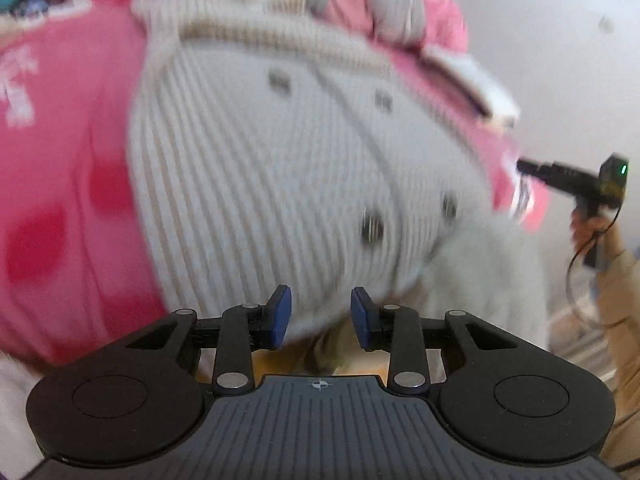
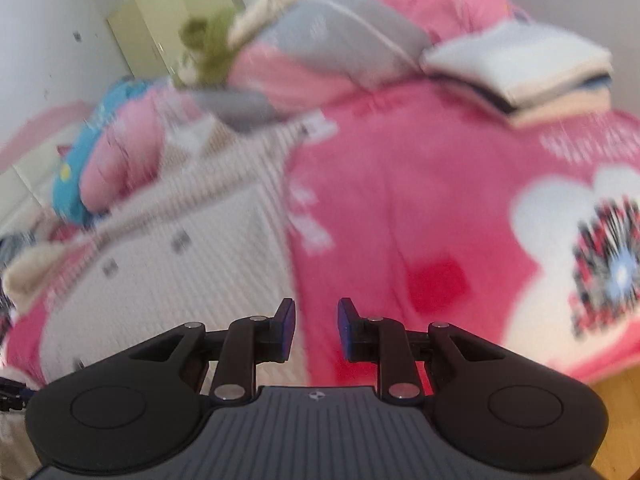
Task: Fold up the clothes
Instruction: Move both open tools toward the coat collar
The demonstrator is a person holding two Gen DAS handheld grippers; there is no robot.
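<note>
A white ribbed knit cardigan (image 1: 280,168) with dark buttons lies spread on the pink bedspread (image 1: 72,160), its lower edge hanging over the near side of the bed. My left gripper (image 1: 320,316) hovers at that lower edge, jaws apart, the fabric showing behind the gap and no pad pressing on it. In the right wrist view the cardigan (image 2: 180,264) lies to the left, and my right gripper (image 2: 317,330) stands open over bare pink bedspread (image 2: 420,200) just beside its right edge. From the left wrist view, the right gripper (image 1: 524,166) is at the bed's right side, held by a hand (image 1: 592,228).
A stack of folded clothes (image 2: 520,68) sits at the far right of the bed. Grey and pink bedding (image 2: 332,40) is piled at the back, with a blue and pink bundle (image 2: 100,152) to the left. A pale wardrobe (image 2: 160,20) stands behind. Wooden floor (image 2: 616,400) shows below the bed's edge.
</note>
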